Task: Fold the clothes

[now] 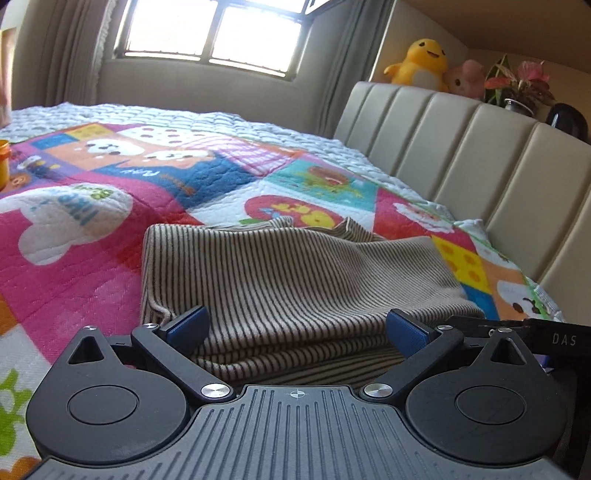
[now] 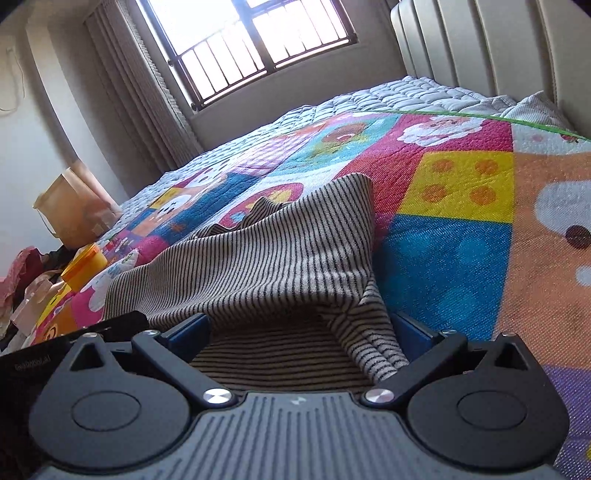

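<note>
A beige garment with thin dark stripes (image 1: 295,280) lies folded in layers on a colourful quilt (image 1: 92,229). My left gripper (image 1: 297,328) is open, its blue pads (image 1: 190,325) wide apart at the garment's near edge, with the stacked layers between them. In the right wrist view the same garment (image 2: 266,258) has its top layer raised into a tent. My right gripper (image 2: 301,332) is open, its blue pads (image 2: 412,332) either side of the near edge, with cloth draped over the gap.
A padded beige headboard (image 1: 480,155) runs along the right with plush toys (image 1: 424,59) and a plant on top. A yellow tub (image 2: 85,266) and a paper bag (image 2: 70,210) stand at the bed's left edge. A window (image 1: 214,29) is ahead.
</note>
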Available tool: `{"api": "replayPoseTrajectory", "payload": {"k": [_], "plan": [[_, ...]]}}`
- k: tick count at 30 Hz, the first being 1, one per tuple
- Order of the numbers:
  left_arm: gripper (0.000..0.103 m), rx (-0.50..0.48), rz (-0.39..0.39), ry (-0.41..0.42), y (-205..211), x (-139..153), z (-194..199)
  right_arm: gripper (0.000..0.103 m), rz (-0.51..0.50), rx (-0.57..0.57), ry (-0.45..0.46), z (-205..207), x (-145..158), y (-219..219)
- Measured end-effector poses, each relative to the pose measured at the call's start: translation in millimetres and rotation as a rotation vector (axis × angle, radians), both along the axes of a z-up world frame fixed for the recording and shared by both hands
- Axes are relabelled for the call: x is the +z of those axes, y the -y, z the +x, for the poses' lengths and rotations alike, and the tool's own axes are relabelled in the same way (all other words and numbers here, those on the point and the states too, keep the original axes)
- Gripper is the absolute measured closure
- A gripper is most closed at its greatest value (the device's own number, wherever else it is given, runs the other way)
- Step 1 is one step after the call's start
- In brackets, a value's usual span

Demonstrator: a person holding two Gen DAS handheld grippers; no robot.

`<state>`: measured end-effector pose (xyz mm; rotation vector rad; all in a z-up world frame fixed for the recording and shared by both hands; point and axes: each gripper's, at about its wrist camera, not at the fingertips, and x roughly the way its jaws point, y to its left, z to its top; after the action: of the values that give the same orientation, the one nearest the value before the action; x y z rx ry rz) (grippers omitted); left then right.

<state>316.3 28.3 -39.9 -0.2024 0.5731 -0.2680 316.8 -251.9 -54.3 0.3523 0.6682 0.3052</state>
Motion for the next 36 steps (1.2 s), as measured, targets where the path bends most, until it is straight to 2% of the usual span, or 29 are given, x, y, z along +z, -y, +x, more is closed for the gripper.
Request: {"api": "replayPoseTrajectory", "payload": {"k": [6, 11, 14, 18, 21, 25, 31, 33, 36], "plan": [[0.000, -0.005, -0.047, 0.008, -6.4, -1.6, 0.2, 0.000, 0.003, 0.006, -0.009, 0.0, 0.1, 0.0], [0.000, -0.006, -0.046, 0.012, -5.7, -1.6, 0.5, 0.000, -0.097, 0.064, -0.031, 1.6, 2.5, -13.4], [0.000, -0.007, -0.056, 0.015, -7.1, -1.9, 0.1, 0.000, -0.114, 0.059, -0.020, -1.0, 2.8, -16.2], [0.000, -0.009, -0.068, 0.019, -8.9, -2.2, -0.5, 0.000, -0.049, 0.045, -0.003, -4.2, 2.1, -7.8], [0.000, -0.010, -0.073, 0.020, -9.8, -2.2, -0.6, 0.000, -0.052, 0.035, 0.010, -6.2, 1.9, -8.6], [0.000, -0.011, -0.078, 0.022, -10.7, -2.7, -1.0, 0.000, -0.104, -0.009, 0.063, -15.1, 9.0, -13.8], [0.000, -0.015, -0.106, 0.025, -14.5, -3.5, -1.2, 0.000, -0.171, -0.029, 0.260, -23.1, 37.5, -27.2], [0.000, -0.017, -0.118, 0.024, -15.9, -3.7, -0.9, 0.000, -0.154, -0.021, 0.274, -12.9, 44.1, -31.6], [0.000, -0.018, -0.123, 0.022, -16.3, -3.5, -0.3, 0.001, -0.050, -0.001, 0.211, 7.8, 42.6, -28.1]]}}
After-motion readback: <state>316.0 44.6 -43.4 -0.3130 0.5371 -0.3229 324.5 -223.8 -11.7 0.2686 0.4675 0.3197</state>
